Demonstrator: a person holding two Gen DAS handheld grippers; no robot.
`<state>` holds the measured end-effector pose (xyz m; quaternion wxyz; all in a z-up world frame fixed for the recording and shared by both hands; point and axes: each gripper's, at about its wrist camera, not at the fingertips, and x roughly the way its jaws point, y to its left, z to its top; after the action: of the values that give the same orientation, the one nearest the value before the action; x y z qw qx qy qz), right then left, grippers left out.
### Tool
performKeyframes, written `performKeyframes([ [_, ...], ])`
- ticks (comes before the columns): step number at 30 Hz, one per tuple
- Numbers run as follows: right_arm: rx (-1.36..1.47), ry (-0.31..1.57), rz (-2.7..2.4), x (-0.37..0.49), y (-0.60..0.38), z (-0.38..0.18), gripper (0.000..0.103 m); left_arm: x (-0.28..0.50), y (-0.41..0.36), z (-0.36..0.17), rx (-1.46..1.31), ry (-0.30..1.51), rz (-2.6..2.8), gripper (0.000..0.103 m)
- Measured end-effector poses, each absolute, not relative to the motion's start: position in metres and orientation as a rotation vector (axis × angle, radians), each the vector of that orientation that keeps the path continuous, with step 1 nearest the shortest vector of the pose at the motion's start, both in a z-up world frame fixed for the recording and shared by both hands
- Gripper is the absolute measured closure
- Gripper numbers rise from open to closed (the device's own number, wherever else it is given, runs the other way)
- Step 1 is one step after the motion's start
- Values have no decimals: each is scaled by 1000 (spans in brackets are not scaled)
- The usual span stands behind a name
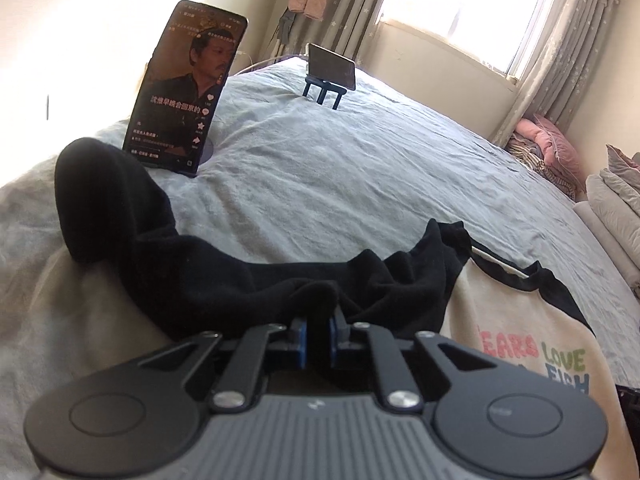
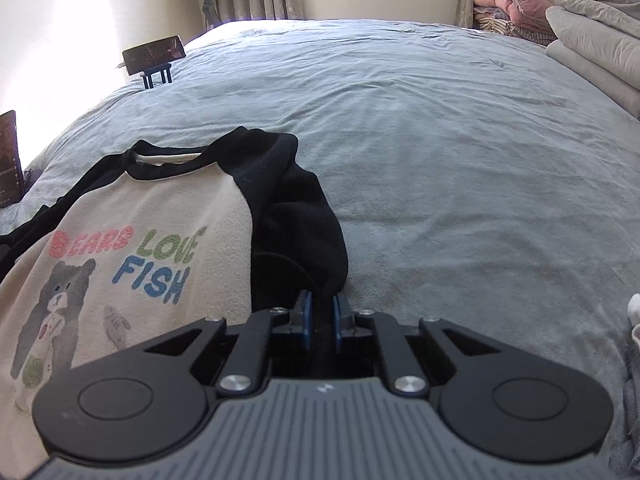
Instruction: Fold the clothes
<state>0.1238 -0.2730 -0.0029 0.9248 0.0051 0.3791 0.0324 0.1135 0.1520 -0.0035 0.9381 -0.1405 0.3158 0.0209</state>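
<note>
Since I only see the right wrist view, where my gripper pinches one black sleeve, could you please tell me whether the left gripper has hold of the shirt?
Observer: Yes, the left gripper is shut on the other black sleeve, pinching a fold of it.
Operator: Thank you. Does that sleeve lie flat?
Observer: No, it trails away rumpled, and its cuff is humped up just in front of the upright phone.

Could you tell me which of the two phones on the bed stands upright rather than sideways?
The nearer phone, beside the black sleeve, stands upright; the far phone lies sideways on a small stand.
</note>
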Motion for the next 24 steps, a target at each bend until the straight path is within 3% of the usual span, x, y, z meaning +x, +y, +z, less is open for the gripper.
performKeyframes([
  [9,-94,712,-182,168,-310,13,94,137,172,17,-149,542,156,94],
  [21,-117,716,-258,201,-331,6,94,170,178,1,-132,594,232,93],
  [24,-120,719,-237,197,-329,-2,85,169,179,-8,-135,603,227,90],
])
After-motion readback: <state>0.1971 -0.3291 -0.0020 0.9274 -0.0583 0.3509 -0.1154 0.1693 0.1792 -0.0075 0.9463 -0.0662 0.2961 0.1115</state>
